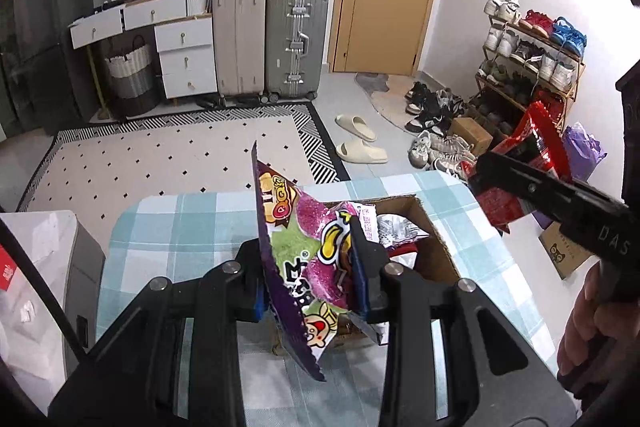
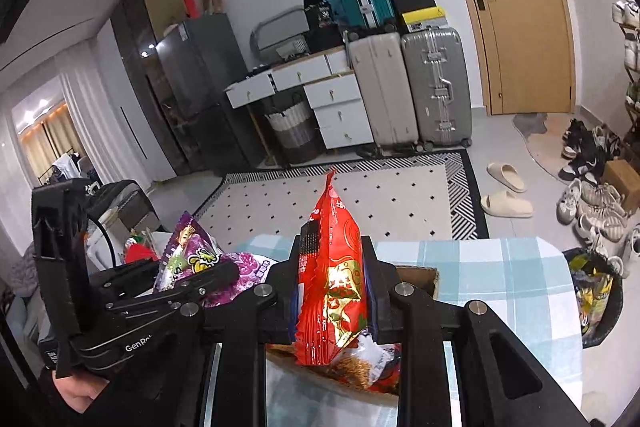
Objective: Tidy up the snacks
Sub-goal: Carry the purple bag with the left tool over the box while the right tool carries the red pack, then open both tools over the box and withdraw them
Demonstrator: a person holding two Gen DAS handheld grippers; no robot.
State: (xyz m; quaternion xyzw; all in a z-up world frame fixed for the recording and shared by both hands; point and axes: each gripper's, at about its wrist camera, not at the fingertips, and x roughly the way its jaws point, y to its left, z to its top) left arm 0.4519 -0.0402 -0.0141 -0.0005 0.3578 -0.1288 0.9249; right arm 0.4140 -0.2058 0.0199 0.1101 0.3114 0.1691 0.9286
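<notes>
My left gripper [image 1: 308, 267] is shut on a purple and green snack bag [image 1: 298, 247] and holds it upright above the near-left corner of an open cardboard box [image 1: 434, 239] on the table. Other snack packets [image 1: 394, 231] lie inside the box. My right gripper [image 2: 332, 291] is shut on a red snack bag [image 2: 334, 279] and holds it upright over the box [image 2: 420, 277]. The red bag [image 1: 528, 155] and right gripper [image 1: 480, 171] show at the right in the left wrist view. The purple bag [image 2: 192, 255] and left gripper [image 2: 224, 273] show at the left in the right wrist view.
The table has a blue and white checked cloth [image 1: 180, 227]. A white appliance [image 1: 36, 267] stands left of it. A black bin [image 2: 596, 291] of wrappers stands right of the table. Slippers [image 1: 360, 139], shoes and a shoe rack [image 1: 532, 59] are on the floor beyond.
</notes>
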